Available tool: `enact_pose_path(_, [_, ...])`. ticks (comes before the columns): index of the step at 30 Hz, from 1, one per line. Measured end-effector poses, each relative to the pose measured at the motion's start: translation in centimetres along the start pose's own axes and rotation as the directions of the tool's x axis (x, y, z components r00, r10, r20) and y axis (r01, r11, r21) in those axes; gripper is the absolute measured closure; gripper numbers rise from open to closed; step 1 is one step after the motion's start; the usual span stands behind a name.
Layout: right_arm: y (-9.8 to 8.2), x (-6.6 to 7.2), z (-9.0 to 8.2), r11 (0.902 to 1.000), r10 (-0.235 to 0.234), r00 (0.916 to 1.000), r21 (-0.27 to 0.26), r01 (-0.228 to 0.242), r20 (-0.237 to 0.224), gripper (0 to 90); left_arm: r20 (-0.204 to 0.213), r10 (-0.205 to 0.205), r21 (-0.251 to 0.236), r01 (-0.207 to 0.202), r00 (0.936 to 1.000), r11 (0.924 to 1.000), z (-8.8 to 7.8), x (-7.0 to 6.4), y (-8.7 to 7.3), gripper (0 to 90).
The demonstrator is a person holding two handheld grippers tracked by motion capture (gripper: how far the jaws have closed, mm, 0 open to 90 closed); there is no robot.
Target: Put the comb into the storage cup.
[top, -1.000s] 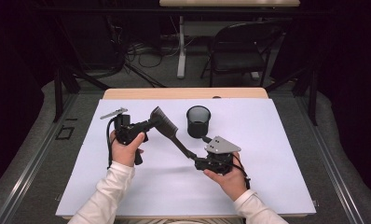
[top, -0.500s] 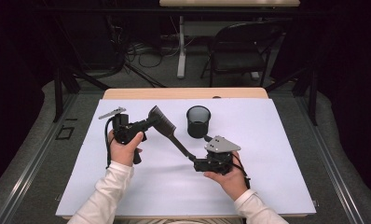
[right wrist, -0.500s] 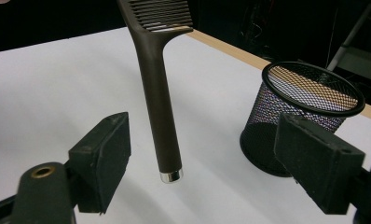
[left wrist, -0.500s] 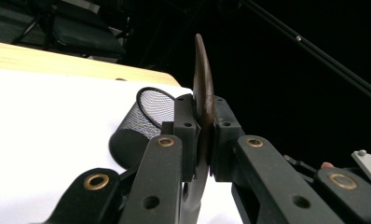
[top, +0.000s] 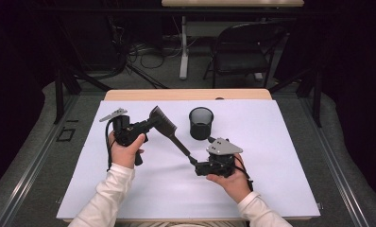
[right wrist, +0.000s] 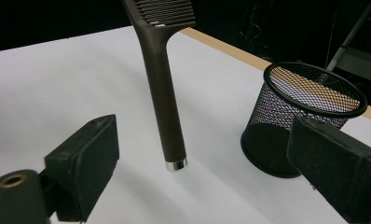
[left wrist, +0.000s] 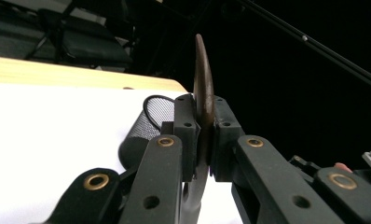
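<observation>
Released at its handle end since the earlier frame, the dark brown plastic comb (top: 169,130) is held by its toothed head in the left gripper (top: 148,125) above the table's middle. The right gripper (right wrist: 197,163), jaws just opened wide, holds nothing. Dropping it into the black wire-mesh cup (top: 201,123), near the far edge, appears left.

Brown comb (left wrist: 203,88) edge-on, clamped between tongs (left wrist: 203,135), mesh cup (left wrist: 144,128) behind

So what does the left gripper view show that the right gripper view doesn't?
Left gripper view: the left gripper with its jaws clamped on the comb, seen edge-on.
Right gripper view: the right gripper, whose jaws have just been opening, standing wide apart and clear of the comb's handle, with its metal tip and teeth.
Both: the comb, the mesh cup and the white table.
</observation>
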State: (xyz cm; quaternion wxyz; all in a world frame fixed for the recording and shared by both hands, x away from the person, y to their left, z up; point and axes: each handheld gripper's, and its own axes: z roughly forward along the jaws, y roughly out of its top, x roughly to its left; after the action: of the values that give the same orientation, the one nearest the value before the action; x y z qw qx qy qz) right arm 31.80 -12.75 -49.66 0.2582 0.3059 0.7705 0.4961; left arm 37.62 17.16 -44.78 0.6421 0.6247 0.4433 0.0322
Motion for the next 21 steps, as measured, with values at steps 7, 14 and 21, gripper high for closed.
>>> enact_pose_path(7, [0.2, -0.3, -0.2, 0.9999, 0.016, 0.9998, 0.006, -0.016, -0.012, 6.0, -0.005, 0.013, -0.02, -0.013, 0.9999, 0.9997, 0.0, -0.2, 0.4, 84.1])
enact_pose_path(14, [0.3, -0.4, -0.3, 0.9994, 0.033, 0.9993, 0.006, -0.033, -0.019, 3.9, -0.007, 0.02, -0.035, -0.02, 0.9998, 0.9992, 0.0, -0.4, 1.1, 84.1])
enact_pose_path(21, [0.4, -0.4, -0.4, 0.9993, 0.035, 0.9988, 0.016, -0.034, -0.035, 0.0, -0.021, 0.041, -0.027, -0.041, 0.999, 0.9988, 0.4, -0.7, 1.8, 84.1])
